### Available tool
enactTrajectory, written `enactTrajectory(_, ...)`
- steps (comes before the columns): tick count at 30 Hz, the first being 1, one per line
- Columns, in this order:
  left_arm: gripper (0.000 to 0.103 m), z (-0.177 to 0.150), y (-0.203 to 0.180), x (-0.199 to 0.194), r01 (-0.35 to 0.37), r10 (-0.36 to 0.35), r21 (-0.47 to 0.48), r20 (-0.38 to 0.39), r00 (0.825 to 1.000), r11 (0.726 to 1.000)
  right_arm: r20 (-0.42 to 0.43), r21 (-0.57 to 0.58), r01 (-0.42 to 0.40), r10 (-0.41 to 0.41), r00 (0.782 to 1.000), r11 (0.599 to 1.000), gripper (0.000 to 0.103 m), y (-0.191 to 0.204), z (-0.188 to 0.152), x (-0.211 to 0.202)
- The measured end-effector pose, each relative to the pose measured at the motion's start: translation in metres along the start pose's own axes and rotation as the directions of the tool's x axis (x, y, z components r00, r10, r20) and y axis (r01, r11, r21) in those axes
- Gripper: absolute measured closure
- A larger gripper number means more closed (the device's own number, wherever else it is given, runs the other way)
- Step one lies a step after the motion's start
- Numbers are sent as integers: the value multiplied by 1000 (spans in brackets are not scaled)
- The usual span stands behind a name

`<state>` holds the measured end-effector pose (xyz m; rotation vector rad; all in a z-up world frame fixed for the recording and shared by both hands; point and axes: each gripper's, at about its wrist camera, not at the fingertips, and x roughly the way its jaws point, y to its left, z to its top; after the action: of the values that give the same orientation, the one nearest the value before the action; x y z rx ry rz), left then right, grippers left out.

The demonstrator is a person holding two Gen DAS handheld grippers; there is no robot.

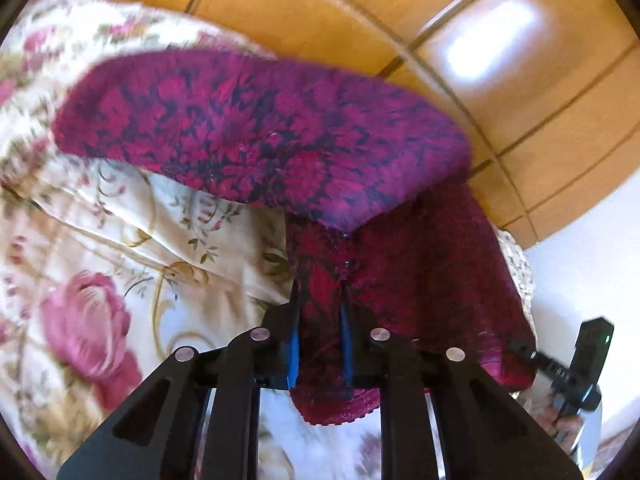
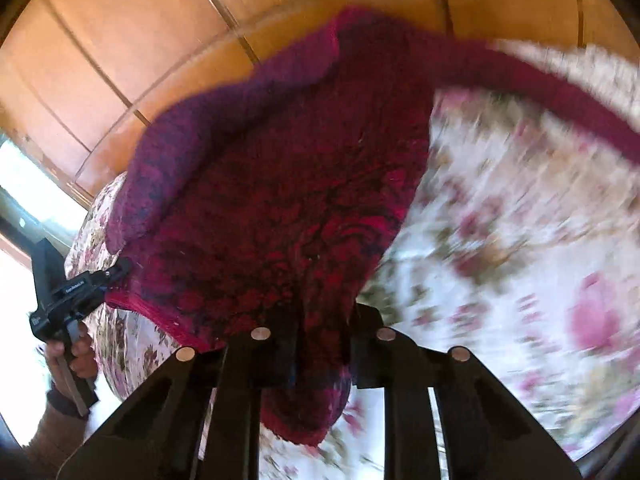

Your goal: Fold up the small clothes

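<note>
A magenta garment with a dark floral pattern (image 1: 272,132) hangs in the air above a floral bedspread (image 1: 100,240). My left gripper (image 1: 320,312) is shut on its hem, with cloth bunched between the blue pads. My right gripper (image 2: 324,328) is shut on another part of the same garment (image 2: 280,200), which drapes over its fingers. In the right wrist view the left gripper (image 2: 116,270) pinches the hem at the left. In the left wrist view the right gripper (image 1: 516,346) holds the hem at the right. One sleeve (image 2: 540,92) trails to the right.
The floral bedspread (image 2: 500,240) covers the bed below both grippers. Orange wooden cabinet doors (image 1: 500,40) stand behind the bed, also in the right wrist view (image 2: 100,60). A bright window area (image 2: 24,184) is at the left.
</note>
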<state>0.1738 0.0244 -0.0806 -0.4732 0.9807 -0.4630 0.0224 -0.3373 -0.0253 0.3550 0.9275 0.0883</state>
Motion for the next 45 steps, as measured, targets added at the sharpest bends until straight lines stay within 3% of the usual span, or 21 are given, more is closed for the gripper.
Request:
enactTrajectory(2,89,-11,-15,-21,19,-19,41,11,1000,999,25,-37,6,-5,1000,999,88,-7,-3,-31)
enactTrajectory(6,89,-44,-30,-49,36,-34,90,-19,999,995,-4,-70,65,-65,998,995,89,-26,-27,-49)
enactTrajectory(11,87,-90,-20,-38,-2,10,57,-146,989,998,-113,-22,170,-171,979,985,89,-54,-61,-9)
enactTrajectory(13,77,-91,-13,-38,-21,26,39,-139,990,999,-97,0,184,-183,978,983,82,-58,-65,-6)
enactTrajectory(14,66,-88,-8,-42,-23,25,17,-123,992,1000,-89,7,196,-195,977,981,77,-59,-64,-7)
enactTrajectory(15,51,-81,0,-49,-31,29,-17,-96,995,999,-67,15,219,-218,974,976,57,-59,-62,-11)
enactTrajectory(16,45,-70,9,-55,-63,60,-49,-59,996,997,-52,19,236,-235,971,971,45,-59,-59,-13)
enactTrajectory(19,42,-43,40,-74,-161,167,-123,43,985,979,-15,7,266,-266,964,964,39,-52,-45,-19)
enactTrajectory(21,30,-20,57,-81,-208,223,-149,92,970,967,21,-16,272,-272,962,962,35,-37,-41,-19)
enactTrajectory(23,27,5,71,-81,-252,272,-154,127,954,955,57,-55,266,-263,963,962,31,-17,-32,-18)
enactTrajectory(28,17,44,105,-68,-258,277,-151,127,952,954,53,-125,207,-202,978,970,24,16,-26,4)
enactTrajectory(30,16,64,115,-53,-222,242,-162,112,964,961,29,-142,182,-179,983,973,24,29,-32,17)
enactTrajectory(33,16,67,133,-38,-141,161,-202,82,984,969,-8,-155,156,-159,987,975,23,41,-33,38)
enactTrajectory(34,17,69,136,-32,-111,129,-211,73,989,971,-17,-154,148,-153,988,977,23,43,-33,42)
enactTrajectory(35,35,70,135,-25,-89,105,-212,63,992,973,-27,-154,140,-146,989,978,23,47,-33,48)
enactTrajectory(36,65,73,132,-17,-79,89,-195,41,995,978,-36,-156,136,-143,989,978,23,50,-31,57)
enactTrajectory(38,95,77,126,-8,-132,137,-161,18,990,978,-49,-164,129,-138,989,978,23,58,-28,70)
enactTrajectory(41,97,85,127,-20,-121,135,-183,63,989,976,-54,-172,112,-123,991,979,23,64,-17,85)
enactTrajectory(43,97,97,131,-44,-127,157,-204,141,977,971,-54,-170,101,-112,992,980,23,70,-11,89)
enactTrajectory(45,97,114,137,-76,-149,201,-231,223,954,962,-55,-156,87,-97,994,984,22,74,-3,99)
